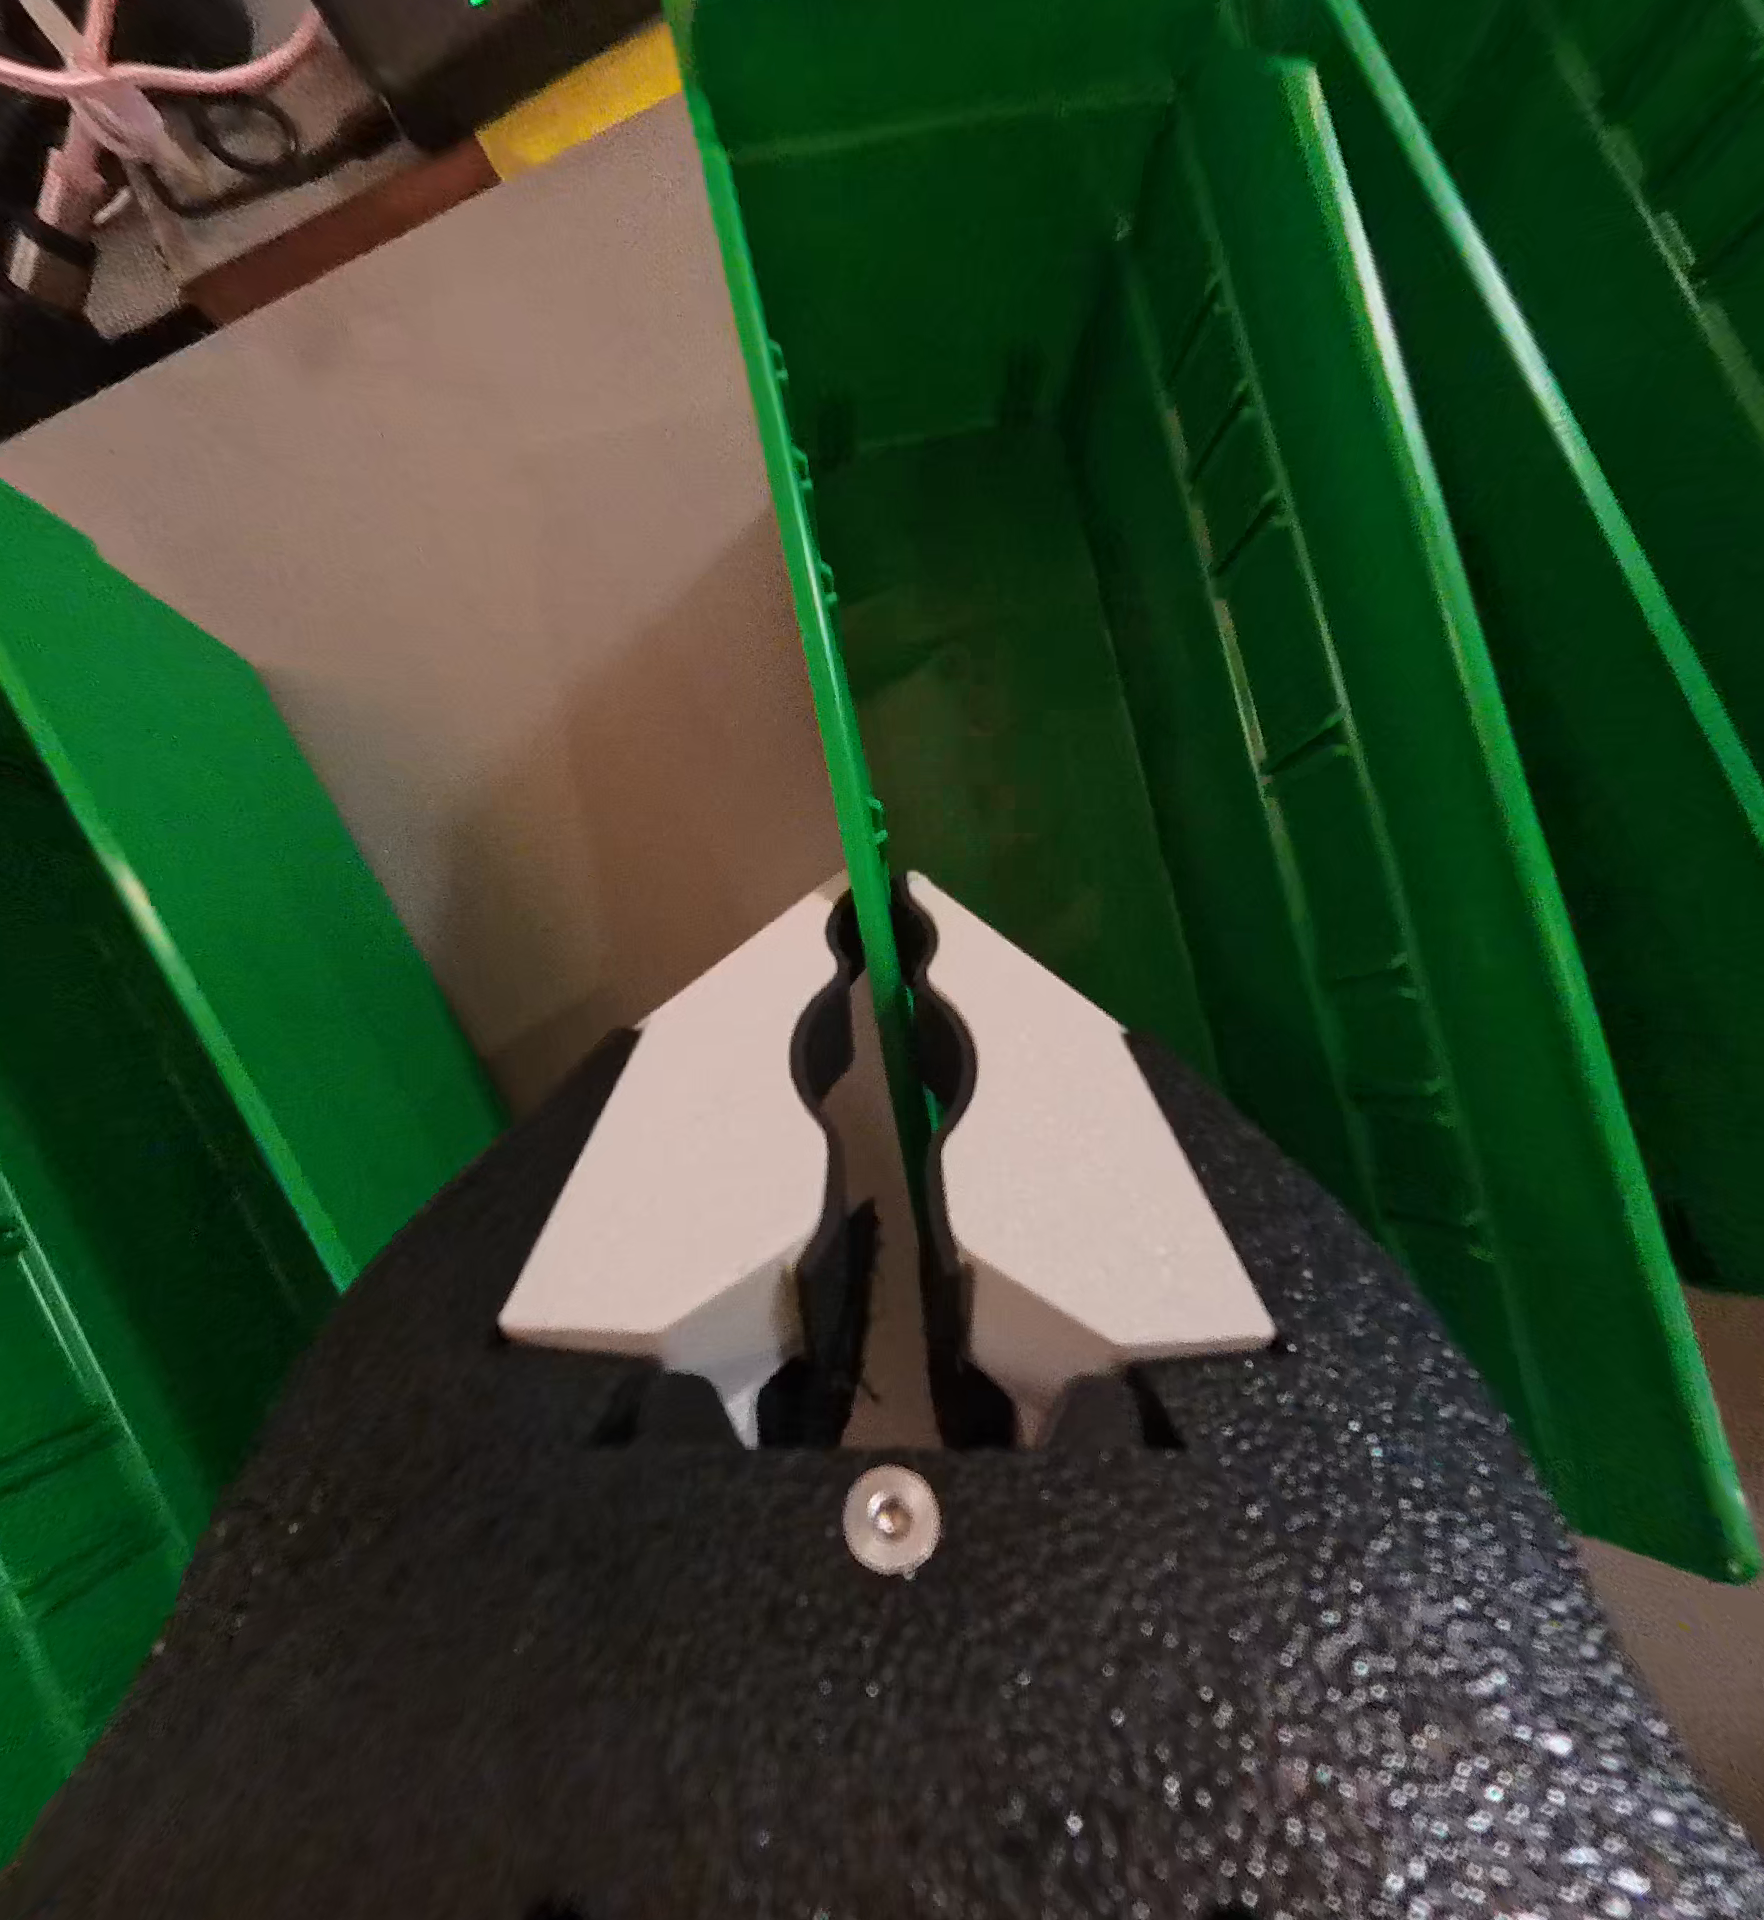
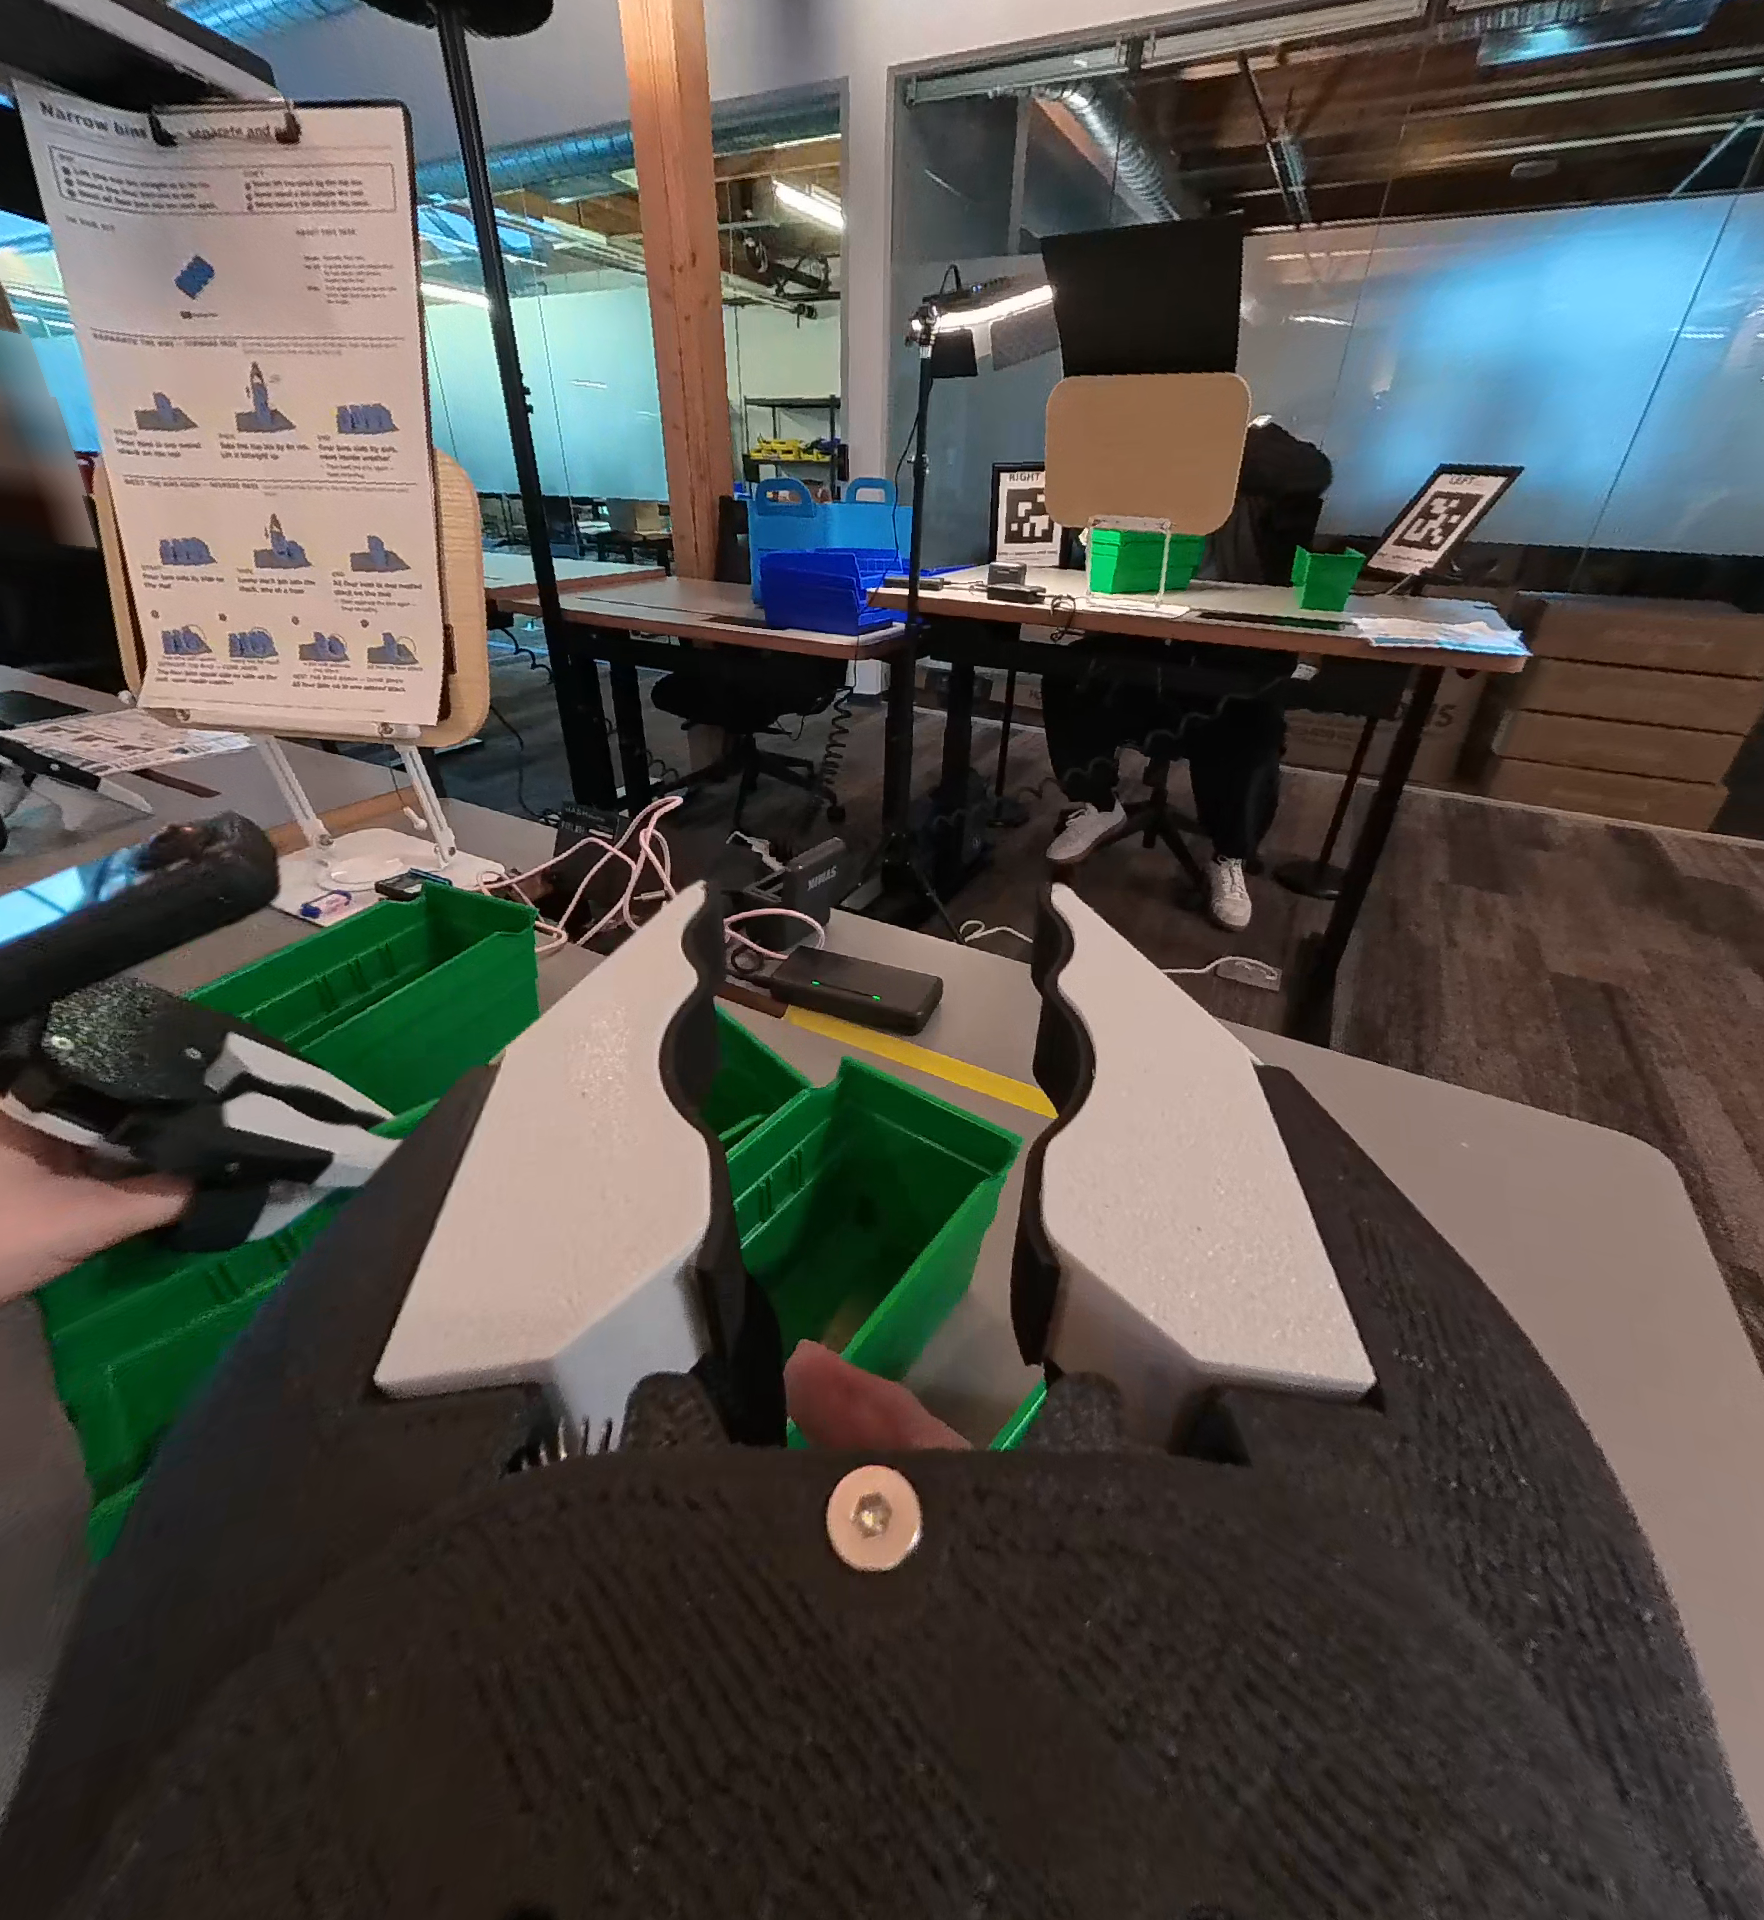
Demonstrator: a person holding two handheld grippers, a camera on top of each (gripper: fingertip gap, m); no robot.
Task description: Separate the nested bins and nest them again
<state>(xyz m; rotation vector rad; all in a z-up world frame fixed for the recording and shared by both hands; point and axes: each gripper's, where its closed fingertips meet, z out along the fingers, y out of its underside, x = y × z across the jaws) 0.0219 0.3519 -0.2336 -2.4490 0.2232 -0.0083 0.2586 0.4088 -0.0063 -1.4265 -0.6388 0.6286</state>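
Fingers of the left gripper (image 1: 883,935) pinch the thin side wall of a green bin (image 1: 1013,623), with another green bin (image 1: 78,935) just beside it on the grey table (image 1: 504,582). Right gripper (image 2: 873,1039) hangs with jaws wide apart (holding nothing) above a third green bin (image 2: 888,1195) near the table's far edge.

Left view: green bins (image 1: 1221,675) cut off at top, right & left edges; bin count can't be told. Right view: right claw (image 2: 873,1049) body hides near bench (image 2: 1543,1226) & bin fronts; left claw (image 2: 265,1132) motion-blurred.
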